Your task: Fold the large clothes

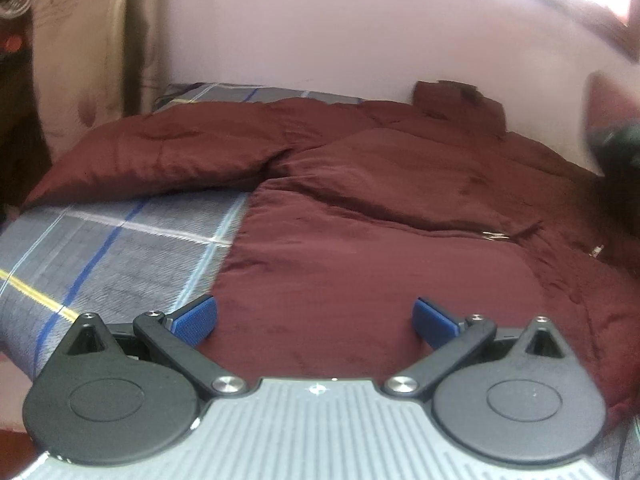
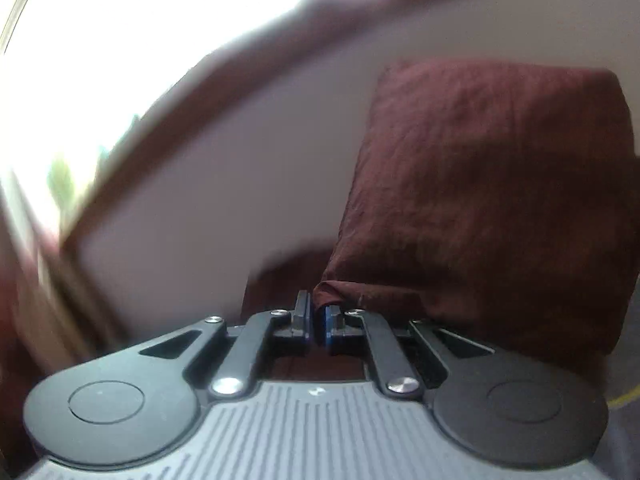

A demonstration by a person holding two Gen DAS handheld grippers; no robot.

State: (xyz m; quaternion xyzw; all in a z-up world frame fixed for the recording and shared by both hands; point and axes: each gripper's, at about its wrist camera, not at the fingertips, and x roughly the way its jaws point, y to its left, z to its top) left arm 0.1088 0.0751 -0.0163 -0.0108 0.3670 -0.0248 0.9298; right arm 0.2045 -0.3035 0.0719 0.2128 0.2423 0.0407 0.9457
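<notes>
A large maroon padded jacket [image 1: 360, 200] lies spread on a bed, collar toward the far wall and one sleeve stretched to the left. My left gripper [image 1: 316, 320] is open and empty, low over the jacket's near hem. My right gripper [image 2: 317, 320] is shut on a fold of the jacket's maroon fabric [image 2: 480, 200], which is lifted and hangs at the right of the right wrist view. The right gripper also shows blurred at the right edge of the left wrist view [image 1: 612, 128].
The bed has a grey plaid sheet [image 1: 100, 248] with blue and yellow lines. A pale wall [image 1: 320, 28] runs behind the bed. A floral curtain [image 1: 80, 40] hangs at the far left. A bright window [image 2: 120, 40] with a brown frame fills the right wrist view's upper left.
</notes>
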